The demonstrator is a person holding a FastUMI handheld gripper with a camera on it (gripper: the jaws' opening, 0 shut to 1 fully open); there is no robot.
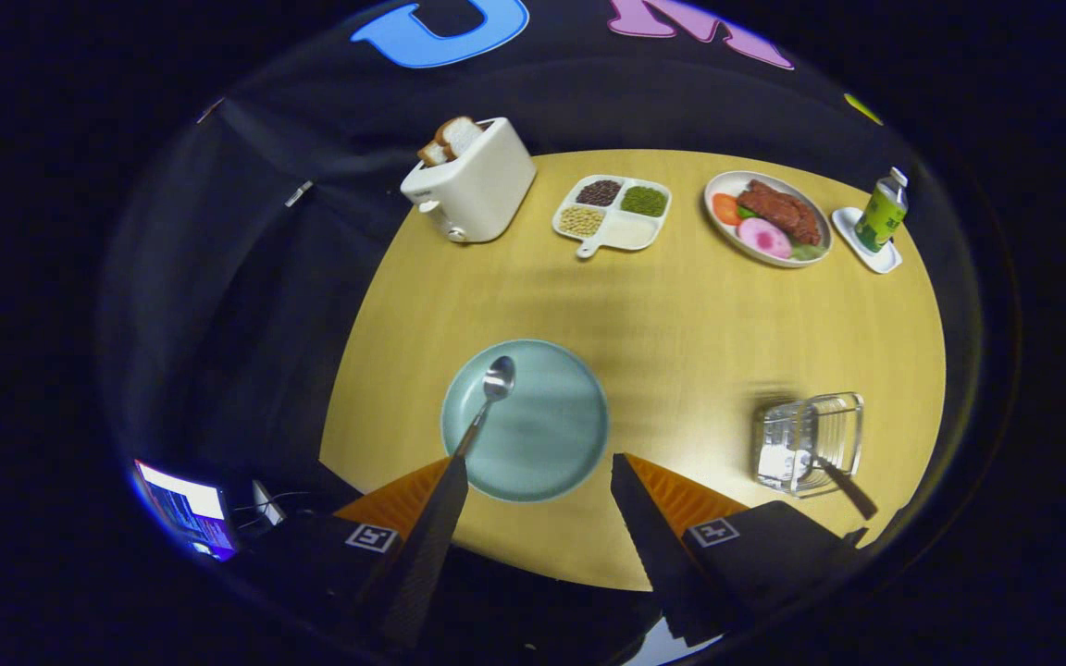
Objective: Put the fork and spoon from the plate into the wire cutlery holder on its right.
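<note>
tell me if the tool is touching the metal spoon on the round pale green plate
Cannot tell. In the gripper view the open tool hangs over the round pale green plate, and the metal spoon handle runs behind one fingertip, hiding any contact.

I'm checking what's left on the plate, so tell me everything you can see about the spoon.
The spoon looks like polished metal, with a shiny oval bowl and a thin straight handle. It lies on the pale blue-green plate, bowl toward the far rim, facing up. The handle runs back across the near rim toward the left finger of the open gripper, where its end is hidden, so I cannot tell whether it touches the finger. Nothing else rests on the plate.
</note>
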